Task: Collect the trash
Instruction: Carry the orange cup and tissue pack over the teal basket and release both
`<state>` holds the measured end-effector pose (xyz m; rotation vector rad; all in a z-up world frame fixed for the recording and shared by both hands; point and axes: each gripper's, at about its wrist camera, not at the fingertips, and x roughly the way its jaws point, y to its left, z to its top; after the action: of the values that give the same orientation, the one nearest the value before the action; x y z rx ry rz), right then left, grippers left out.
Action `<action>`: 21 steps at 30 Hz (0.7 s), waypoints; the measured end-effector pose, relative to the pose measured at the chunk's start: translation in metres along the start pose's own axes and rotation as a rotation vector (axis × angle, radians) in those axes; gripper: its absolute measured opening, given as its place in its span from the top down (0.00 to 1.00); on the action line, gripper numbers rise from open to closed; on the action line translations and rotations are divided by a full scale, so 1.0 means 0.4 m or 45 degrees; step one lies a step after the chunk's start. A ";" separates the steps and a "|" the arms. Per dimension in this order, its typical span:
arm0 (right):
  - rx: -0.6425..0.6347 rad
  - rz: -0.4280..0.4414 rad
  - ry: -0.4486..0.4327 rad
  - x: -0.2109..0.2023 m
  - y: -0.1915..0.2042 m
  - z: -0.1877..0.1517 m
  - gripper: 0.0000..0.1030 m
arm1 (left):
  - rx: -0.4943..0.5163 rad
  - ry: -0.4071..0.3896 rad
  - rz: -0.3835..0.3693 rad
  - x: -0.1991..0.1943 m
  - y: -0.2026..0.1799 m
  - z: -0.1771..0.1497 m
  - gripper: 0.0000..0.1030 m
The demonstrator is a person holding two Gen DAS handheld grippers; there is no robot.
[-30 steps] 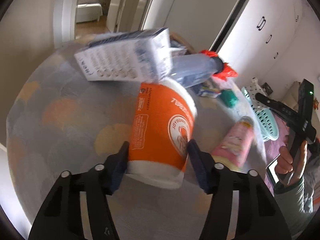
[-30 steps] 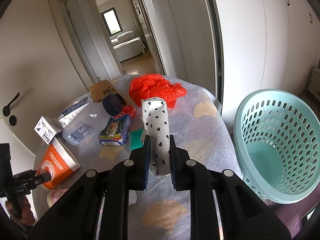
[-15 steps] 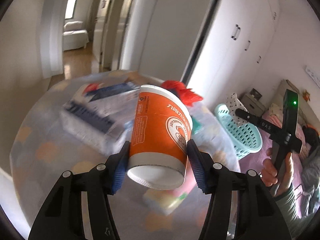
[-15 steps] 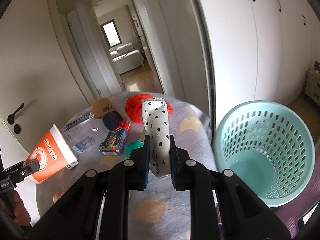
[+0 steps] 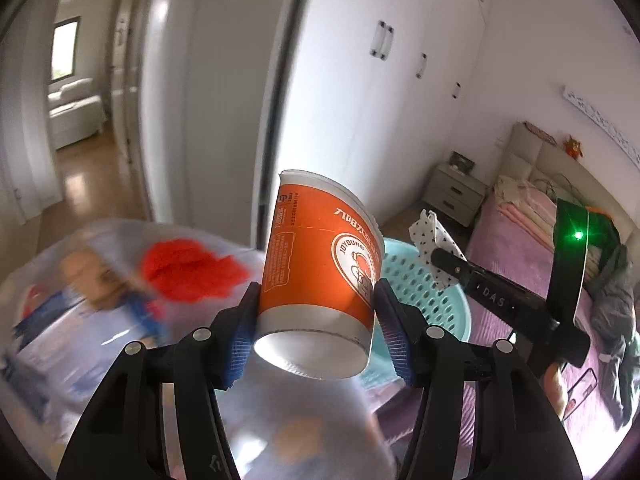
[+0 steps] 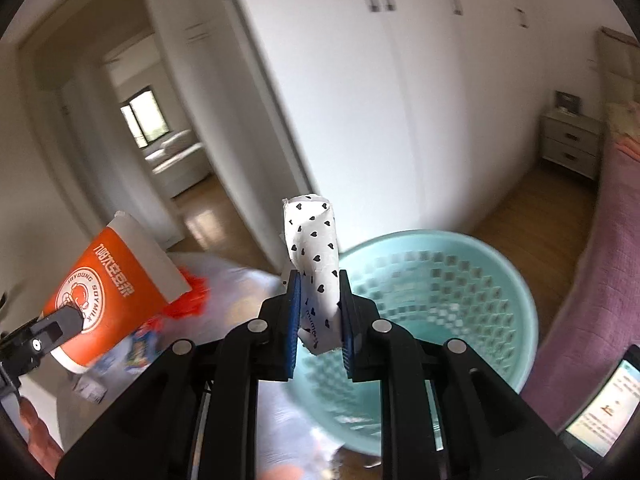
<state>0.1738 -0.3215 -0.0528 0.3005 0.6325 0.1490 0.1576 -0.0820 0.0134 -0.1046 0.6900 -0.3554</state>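
Observation:
My left gripper [image 5: 316,336] is shut on an orange and white paper cup [image 5: 316,276], held up in the air with its base towards the camera. In the right wrist view the same cup [image 6: 108,292] shows at the left. My right gripper [image 6: 318,312] is shut on a white wrapper with small black hearts [image 6: 314,256], which stands up between the pads. A teal perforated basket [image 6: 432,292] lies just beyond and below the right gripper. In the left wrist view the basket [image 5: 420,292] sits behind the cup, and the wrapper [image 5: 434,248] hangs over it.
The round table [image 5: 192,344] with a pale patterned cloth carries a red plastic bag [image 5: 188,268], a cardboard piece [image 5: 92,280] and blurred packets. White wardrobe doors stand behind. A pink bed [image 5: 520,256] and a nightstand [image 5: 454,196] are at the right. A phone screen [image 6: 608,404] glows at the lower right.
Both grippers have swung right, away from the table's clutter and towards the basket, each still holding its item. The cup has risen off the table.

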 end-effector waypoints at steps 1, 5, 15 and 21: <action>0.025 -0.040 0.016 0.012 -0.022 0.006 0.85 | -0.005 0.017 -0.009 0.027 -0.005 0.002 0.47; 0.124 -0.138 0.090 0.061 -0.108 0.016 0.85 | -0.017 0.129 -0.047 0.173 -0.050 0.003 0.47; 0.263 -0.244 0.231 0.145 -0.230 -0.024 0.77 | -0.015 0.290 -0.109 0.378 -0.116 -0.029 0.46; 0.289 -0.239 0.203 0.118 -0.254 -0.037 0.55 | -0.004 0.233 -0.123 0.330 -0.130 -0.022 0.37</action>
<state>0.2073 -0.4036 -0.1230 0.4486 0.8342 -0.0806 0.2314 -0.1772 -0.0621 -0.1096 0.8683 -0.4601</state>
